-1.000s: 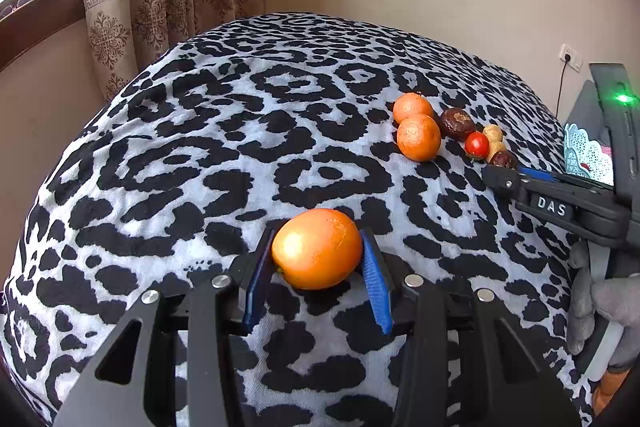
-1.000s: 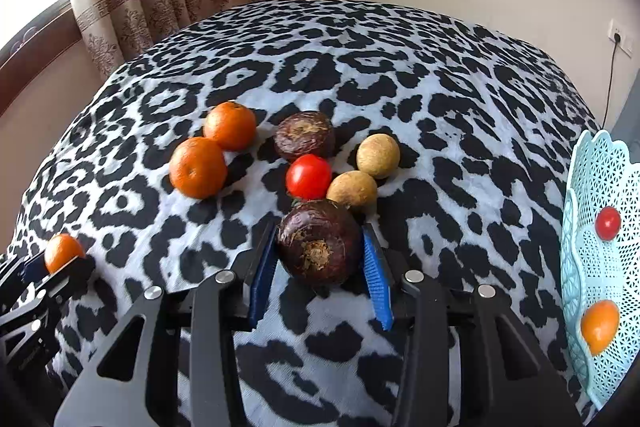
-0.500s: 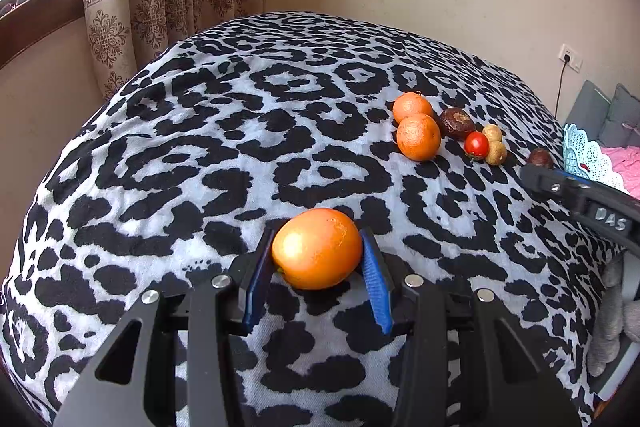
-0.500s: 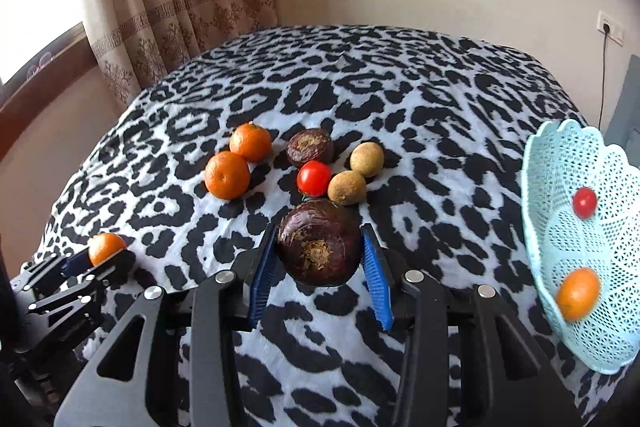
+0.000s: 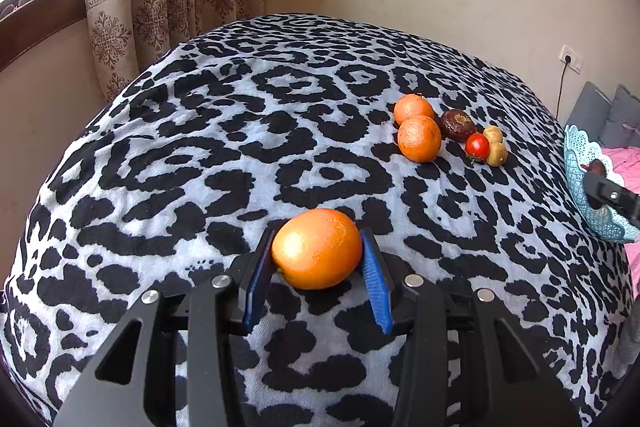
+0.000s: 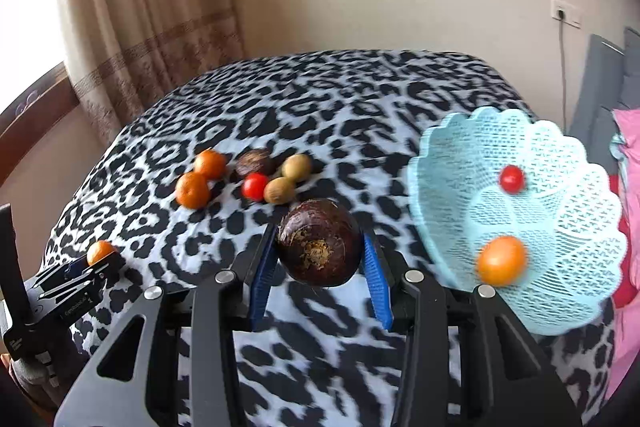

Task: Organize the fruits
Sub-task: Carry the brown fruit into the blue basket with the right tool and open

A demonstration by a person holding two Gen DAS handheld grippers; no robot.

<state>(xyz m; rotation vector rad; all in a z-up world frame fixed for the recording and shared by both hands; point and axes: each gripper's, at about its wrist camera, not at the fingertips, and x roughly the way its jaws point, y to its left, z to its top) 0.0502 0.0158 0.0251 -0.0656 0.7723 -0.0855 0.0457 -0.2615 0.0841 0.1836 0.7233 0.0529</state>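
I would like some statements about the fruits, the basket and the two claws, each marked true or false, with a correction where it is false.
1. The left claw holds a smooth orange round fruit. True.
2. The right claw is empty. False: it grips a dark brown round fruit.
3. The light blue lattice plastic basket has two fruits in it. True: a small red tomato and an orange fruit.
4. Four mandarins lie loose on the leopard-print blanket. False: only two rough orange mandarins lie there.
5. The loose group on the blanket includes one red tomato. True.
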